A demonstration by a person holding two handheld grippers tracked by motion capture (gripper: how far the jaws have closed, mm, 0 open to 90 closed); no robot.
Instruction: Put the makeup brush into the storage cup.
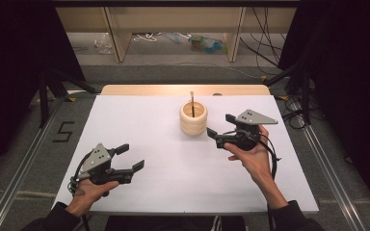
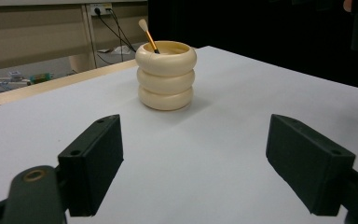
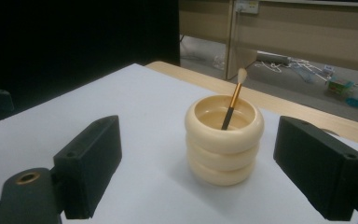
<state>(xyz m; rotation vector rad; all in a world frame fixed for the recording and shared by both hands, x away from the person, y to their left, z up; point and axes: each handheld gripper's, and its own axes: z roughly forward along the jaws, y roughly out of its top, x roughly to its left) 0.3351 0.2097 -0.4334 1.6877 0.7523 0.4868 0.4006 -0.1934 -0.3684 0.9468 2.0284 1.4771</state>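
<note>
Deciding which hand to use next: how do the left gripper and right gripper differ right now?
The right gripper sits close beside the cream ringed holder; the left gripper sits far back near the table's front edge. The right points left toward the holder; the left points right. Both are open, holding nothing.

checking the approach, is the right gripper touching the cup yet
Apart. In the high view the right gripper sits just right of the cup with white table between them; its jaws stand open.

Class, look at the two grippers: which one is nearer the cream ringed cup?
The right gripper: its open jaws sit just beside the cup, while the left gripper rests far back near the table's front edge.
</note>
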